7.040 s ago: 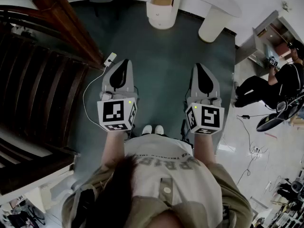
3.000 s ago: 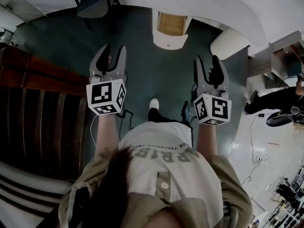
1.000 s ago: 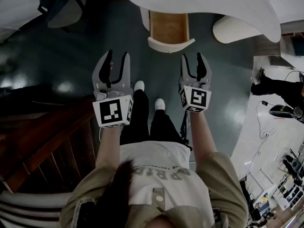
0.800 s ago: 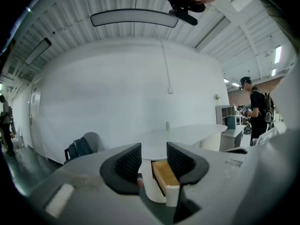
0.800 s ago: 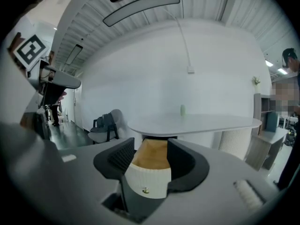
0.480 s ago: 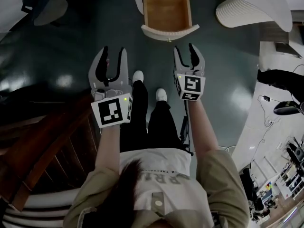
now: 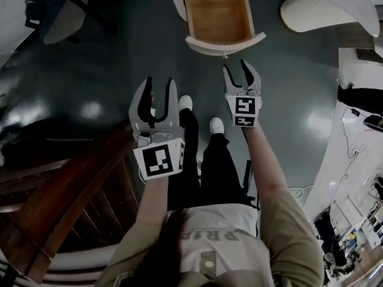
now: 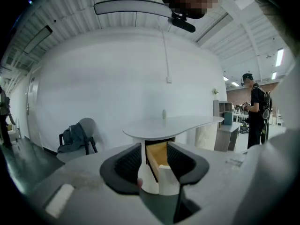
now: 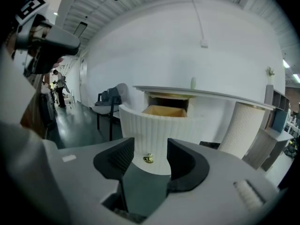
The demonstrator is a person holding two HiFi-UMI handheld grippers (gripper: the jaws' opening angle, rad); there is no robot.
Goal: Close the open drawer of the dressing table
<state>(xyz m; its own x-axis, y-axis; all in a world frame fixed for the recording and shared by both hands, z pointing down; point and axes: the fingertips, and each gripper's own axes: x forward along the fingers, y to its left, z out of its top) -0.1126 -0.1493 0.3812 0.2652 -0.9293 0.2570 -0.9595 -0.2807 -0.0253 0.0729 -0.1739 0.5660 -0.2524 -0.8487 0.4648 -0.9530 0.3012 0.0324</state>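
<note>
The dressing table's drawer [image 7: 218,17] stands pulled out, its wooden inside showing behind a curved white ribbed front [image 7: 224,43] with a small brass knob [image 7: 225,56]. My right gripper [image 7: 241,70] is open, its tips just short of that front. In the right gripper view the knob [image 9: 148,159] sits between the open jaws of the right gripper [image 9: 151,159], not touched. My left gripper [image 7: 157,88] hangs open and empty, lower and further left. In the left gripper view the left gripper [image 8: 153,161] frames the open drawer [image 8: 157,154] under the white tabletop [image 8: 171,123].
A chair with a dark bag [image 7: 60,11] stands left of the table. A white ribbed pedestal [image 7: 317,14] holds up the table's right end. Dark wooden stairs [image 7: 72,190] run along the left. My own legs and white shoes [image 7: 185,103] are below the grippers. Another person [image 8: 255,111] stands far right.
The view has closed in on the dressing table over the last seconds. My right gripper has reached forward to the drawer front; the left trails behind. Both stayed open.
</note>
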